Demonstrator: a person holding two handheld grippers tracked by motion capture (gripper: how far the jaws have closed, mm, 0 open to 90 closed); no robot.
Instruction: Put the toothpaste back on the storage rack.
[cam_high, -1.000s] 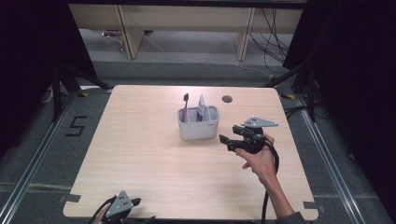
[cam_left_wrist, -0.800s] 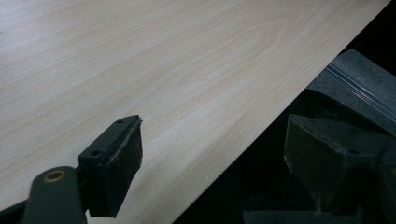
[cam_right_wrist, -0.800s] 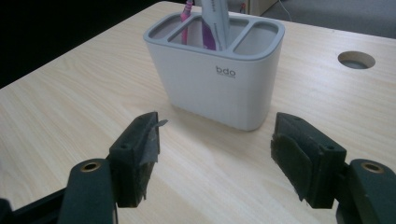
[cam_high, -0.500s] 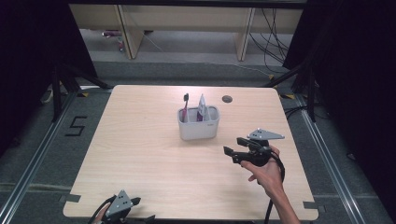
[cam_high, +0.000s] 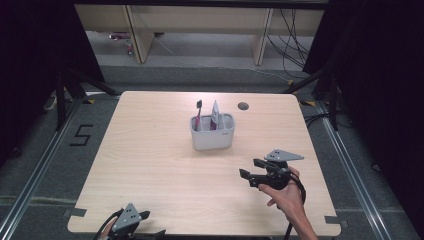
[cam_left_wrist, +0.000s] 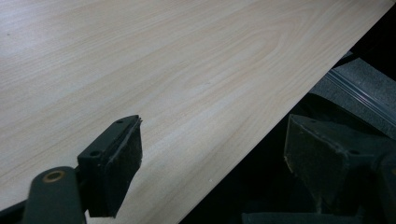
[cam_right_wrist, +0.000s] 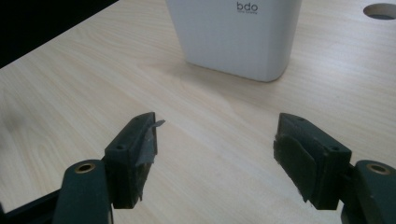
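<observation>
A white holder (cam_high: 212, 134) stands at the table's middle, a dark-headed pink toothbrush (cam_high: 198, 114) and a white tube (cam_high: 215, 115) upright in it. My right gripper (cam_high: 248, 170) hovers in a hand to the holder's near right, pointing left, jaws open and empty. In the right gripper view the holder (cam_right_wrist: 236, 35) stands ahead of the open right gripper (cam_right_wrist: 215, 144), apart from it. My left gripper (cam_high: 142, 216) rests at the table's near edge on the left. In the left gripper view the left gripper (cam_left_wrist: 212, 149) is open, straddling the table's edge with nothing between its jaws.
The light wooden table (cam_high: 150, 165) has a round cable hole (cam_high: 243, 106) at the back, seen in the right gripper view as the hole (cam_right_wrist: 380, 10). Dark floor, metal rails and shelf legs surround the table.
My right gripper has drawn back from beside the holder toward the near edge and sunk lower. The left gripper has kept still.
</observation>
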